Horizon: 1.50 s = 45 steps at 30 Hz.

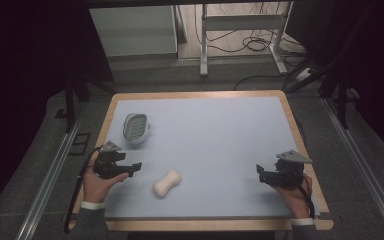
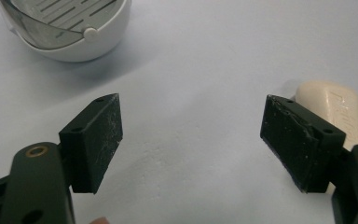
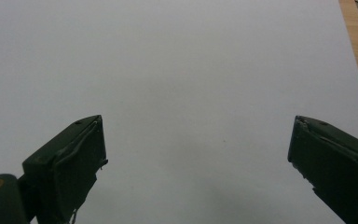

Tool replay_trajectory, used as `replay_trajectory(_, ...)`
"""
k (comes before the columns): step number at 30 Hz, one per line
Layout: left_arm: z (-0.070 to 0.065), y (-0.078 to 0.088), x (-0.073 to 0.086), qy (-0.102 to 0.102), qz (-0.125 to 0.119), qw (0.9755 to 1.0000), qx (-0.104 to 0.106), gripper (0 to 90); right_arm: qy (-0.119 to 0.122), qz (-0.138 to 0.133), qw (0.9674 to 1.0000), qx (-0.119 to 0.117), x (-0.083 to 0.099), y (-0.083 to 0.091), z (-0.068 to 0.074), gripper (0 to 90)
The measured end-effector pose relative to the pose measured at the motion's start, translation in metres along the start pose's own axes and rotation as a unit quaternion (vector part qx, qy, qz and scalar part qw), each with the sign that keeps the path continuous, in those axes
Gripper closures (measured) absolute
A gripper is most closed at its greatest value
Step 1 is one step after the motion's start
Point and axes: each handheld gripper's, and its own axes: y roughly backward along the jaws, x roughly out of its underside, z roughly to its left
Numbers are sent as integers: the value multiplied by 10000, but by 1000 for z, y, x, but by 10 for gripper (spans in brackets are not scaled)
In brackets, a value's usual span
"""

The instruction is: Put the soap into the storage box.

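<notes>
**Both grippers open and empty beside the soap**

Pale blue mat (image 1: 220,135) covers a wood-edged table (image 1: 300,130). Two loose things on it: a cream bar of soap (image 1: 167,183), waisted in the middle, lying flat near the front edge left of centre; a white soap dish (image 1: 135,128) with a slotted grey insert, farther back and to the left, well apart from the bar.

Left gripper (image 1: 134,168) held low over the mat at the front left, jaws pointing toward the table's middle. Soap lies just beside it, to its right and a little nearer the person; no contact seen. In the left gripper view the gripper (image 2: 191,135) has its jaws spread wide with bare mat between them. The soap (image 2: 335,112) sits behind and partly hidden by one jaw, outside the gap. The dish (image 2: 74,32) shows at the top corner of that view, clear of the jaws.

Right gripper (image 1: 263,173) at the front right, near the table's wooden edge, well apart from soap and dish. The right gripper view shows the gripper (image 3: 198,149) with jaws wide apart, nothing between them, plain mat beneath.
</notes>
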Motion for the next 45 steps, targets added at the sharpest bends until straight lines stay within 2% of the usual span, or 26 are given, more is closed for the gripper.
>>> replay_trajectory(6, 0, -3, 0, -47, 94, 9999, 2, 210, 27, -105, 9999, 2, 0, 3, -9, 48)
replay_trajectory(16, -3, 3, -1, -74, 14, 9999, -94, 211, -31, -125, 9999, -48, 0, 11, -12, 53)
replay_trajectory(24, -8, 5, -4, -153, 12, 9998, -124, 213, -86, -104, 9999, -29, 3, 11, -20, 53)
replay_trajectory(31, -15, 8, -11, -263, 28, 9996, -85, 212, -97, -113, 9999, -72, 3, 13, -20, 53)
replay_trajectory(33, -19, 11, -15, -356, 56, 9993, -138, 213, -119, -148, 9998, -85, 3, 16, -22, 54)
replay_trajectory(37, -21, 16, -19, -406, 69, 9990, -197, 211, -169, -170, 9997, -63, 4, 18, -26, 54)
replay_trajectory(41, -23, 24, -26, -502, 52, 9986, -180, 209, -206, -200, 9996, -41, 3, 20, -29, 56)
replay_trajectory(45, -27, 24, -31, -607, 125, 9980, -156, 203, -195, -209, 9996, -41, 3, 21, -29, 56)
